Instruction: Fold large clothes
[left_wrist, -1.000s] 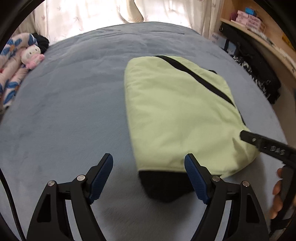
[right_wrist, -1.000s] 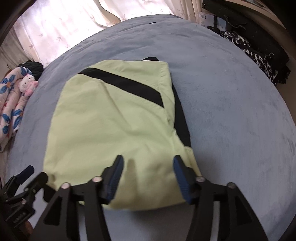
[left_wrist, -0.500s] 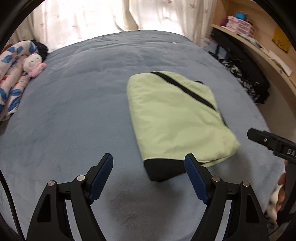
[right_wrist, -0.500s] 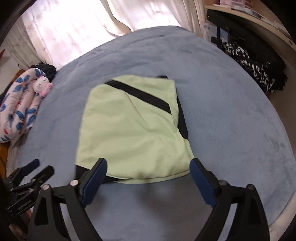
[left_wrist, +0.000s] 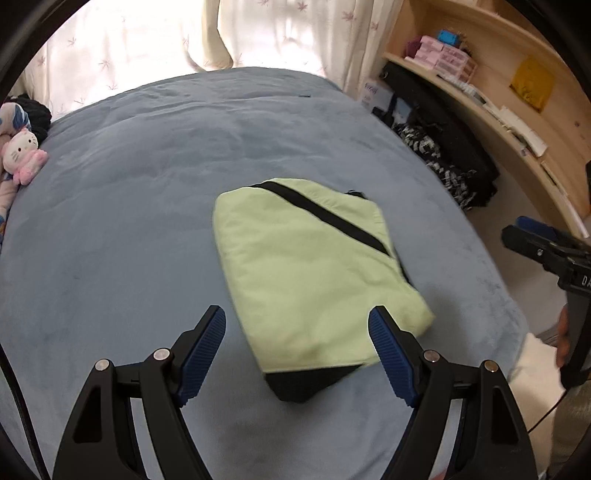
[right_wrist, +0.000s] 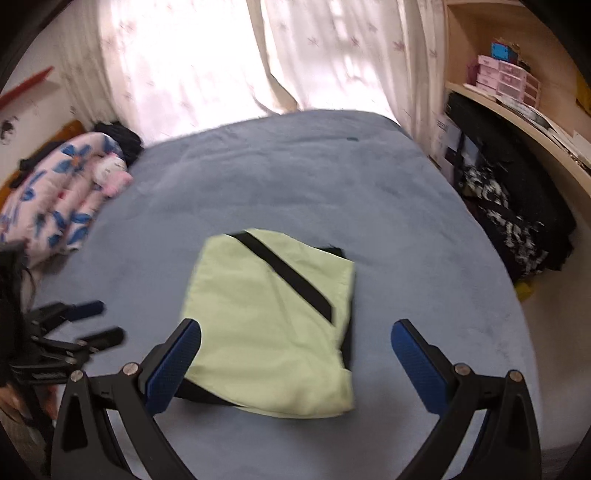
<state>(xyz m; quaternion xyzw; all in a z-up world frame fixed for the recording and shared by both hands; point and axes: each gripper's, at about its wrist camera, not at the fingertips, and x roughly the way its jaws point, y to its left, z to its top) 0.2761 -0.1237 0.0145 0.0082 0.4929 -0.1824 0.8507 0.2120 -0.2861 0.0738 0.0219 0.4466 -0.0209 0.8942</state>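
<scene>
A light green garment (left_wrist: 310, 266) with a black diagonal stripe and a black lower layer lies folded into a compact rectangle on the blue bed (left_wrist: 129, 221). In the right wrist view the folded garment (right_wrist: 266, 325) lies flat in the middle of the bed (right_wrist: 424, 258). My left gripper (left_wrist: 295, 317) hangs open above its near end, touching nothing. The jaws of my right gripper (right_wrist: 295, 328) are opening wide above the garment, and the pads do not touch the cloth. Each gripper shows at the edge of the other's view.
A pink plush toy (left_wrist: 22, 155) and a flowered blanket (right_wrist: 55, 199) lie at the bed's left edge. Dark clothes (left_wrist: 443, 162) are piled beside the bed on the right, under a wooden shelf (left_wrist: 498, 110). White curtains (right_wrist: 221, 55) hang behind the bed.
Both grippers have risen away from the folded garment, which now looks smaller and farther off. The right gripper's jaws have spread much wider. The garment has stayed in place.
</scene>
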